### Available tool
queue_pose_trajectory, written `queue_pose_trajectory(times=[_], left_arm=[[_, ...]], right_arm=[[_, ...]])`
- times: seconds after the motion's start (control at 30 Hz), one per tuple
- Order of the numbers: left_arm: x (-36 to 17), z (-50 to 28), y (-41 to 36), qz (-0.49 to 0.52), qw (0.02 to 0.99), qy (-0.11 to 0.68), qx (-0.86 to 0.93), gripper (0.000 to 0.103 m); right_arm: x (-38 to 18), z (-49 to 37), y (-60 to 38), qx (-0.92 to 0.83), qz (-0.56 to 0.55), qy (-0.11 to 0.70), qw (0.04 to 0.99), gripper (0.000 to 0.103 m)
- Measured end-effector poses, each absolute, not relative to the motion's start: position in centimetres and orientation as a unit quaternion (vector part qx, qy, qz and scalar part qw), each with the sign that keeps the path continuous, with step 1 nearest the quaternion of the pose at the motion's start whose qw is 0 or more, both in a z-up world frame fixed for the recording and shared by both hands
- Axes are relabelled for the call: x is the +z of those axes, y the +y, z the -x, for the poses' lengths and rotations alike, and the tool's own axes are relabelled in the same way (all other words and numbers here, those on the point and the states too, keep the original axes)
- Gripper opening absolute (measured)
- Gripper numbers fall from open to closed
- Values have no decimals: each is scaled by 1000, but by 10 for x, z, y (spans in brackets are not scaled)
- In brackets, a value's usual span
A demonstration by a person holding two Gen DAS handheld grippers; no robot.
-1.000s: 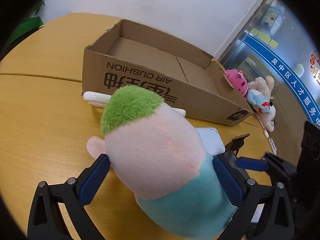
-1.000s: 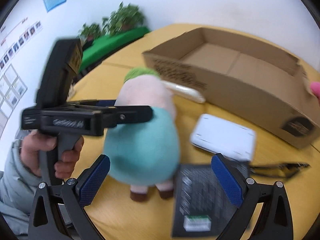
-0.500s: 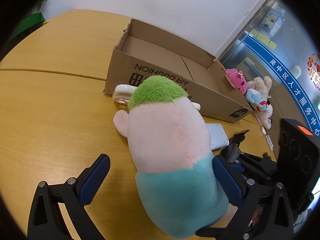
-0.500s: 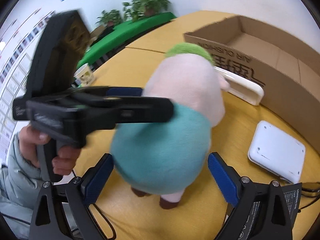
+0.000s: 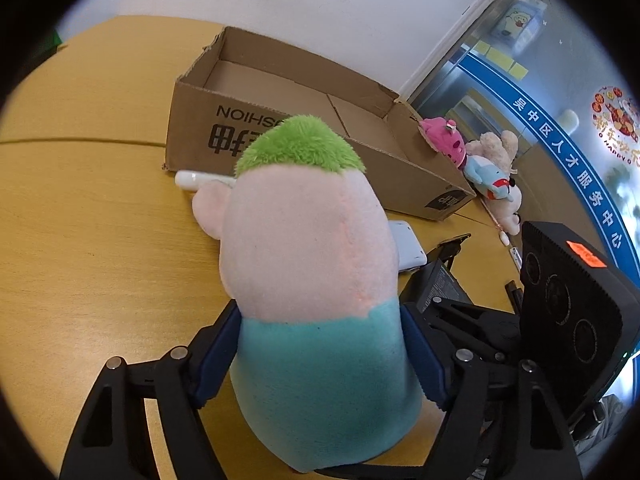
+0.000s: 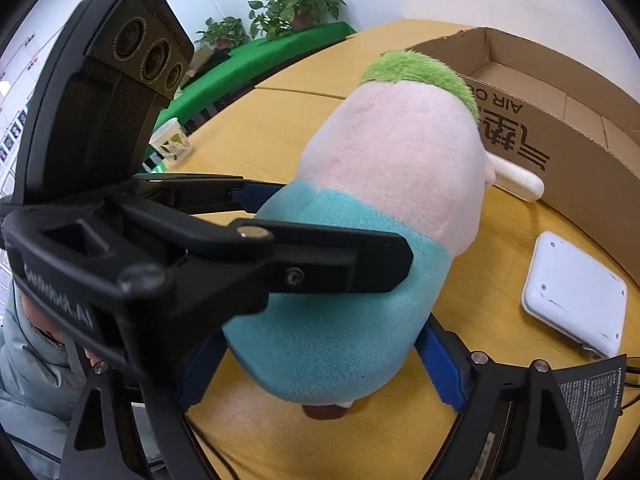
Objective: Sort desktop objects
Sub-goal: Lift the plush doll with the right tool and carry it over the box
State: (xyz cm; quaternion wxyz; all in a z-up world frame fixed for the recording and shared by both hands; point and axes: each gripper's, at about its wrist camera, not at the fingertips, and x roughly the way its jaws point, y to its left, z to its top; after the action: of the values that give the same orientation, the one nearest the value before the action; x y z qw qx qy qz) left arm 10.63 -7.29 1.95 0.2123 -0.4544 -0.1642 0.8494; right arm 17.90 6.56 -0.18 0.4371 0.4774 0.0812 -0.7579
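A plush doll [image 5: 312, 280] with a pink head, green hair and a teal body stands on the wooden table, seen from behind. My left gripper [image 5: 320, 348] is shut on its teal body, a blue pad on each side. My right gripper [image 6: 320, 364] also holds the doll [image 6: 360, 240] at the teal body, pads against both sides. The left gripper's body crosses the right wrist view. An open cardboard box [image 5: 280, 120] stands behind the doll, empty inside.
A white bar [image 6: 516, 178] lies along the box front. A white flat device [image 6: 576, 308] and a black booklet [image 6: 592, 408] lie right of the doll. Several small plush toys [image 5: 480, 164] sit at the box's right end. The table [image 5: 80, 240] extends left.
Both grippers have closed in on the doll's teal body. The right gripper has moved nearer and now clamps it from the side. The doll stands more upright.
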Motion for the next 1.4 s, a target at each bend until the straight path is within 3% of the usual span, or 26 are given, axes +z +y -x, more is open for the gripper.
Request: queue_pose_trajectory(times=[0.33,0.63,1.13,1.4], left_arm=[[103,-126,-52,371,204,-110,899,76],[176,-97,-23,293,243,-56,923,76],[269,7,-7,217,269,-15,938,76],[289,76,-15,208,261,-14,943,76]], right_arm=[[67,-191,87,-789,-391,86,465,87],[147,-177,121,-842,-297,109,436,87],[244,-77,136,-876,-236,112,406,87],[275,-2,125,-879,-226,123,402,87]])
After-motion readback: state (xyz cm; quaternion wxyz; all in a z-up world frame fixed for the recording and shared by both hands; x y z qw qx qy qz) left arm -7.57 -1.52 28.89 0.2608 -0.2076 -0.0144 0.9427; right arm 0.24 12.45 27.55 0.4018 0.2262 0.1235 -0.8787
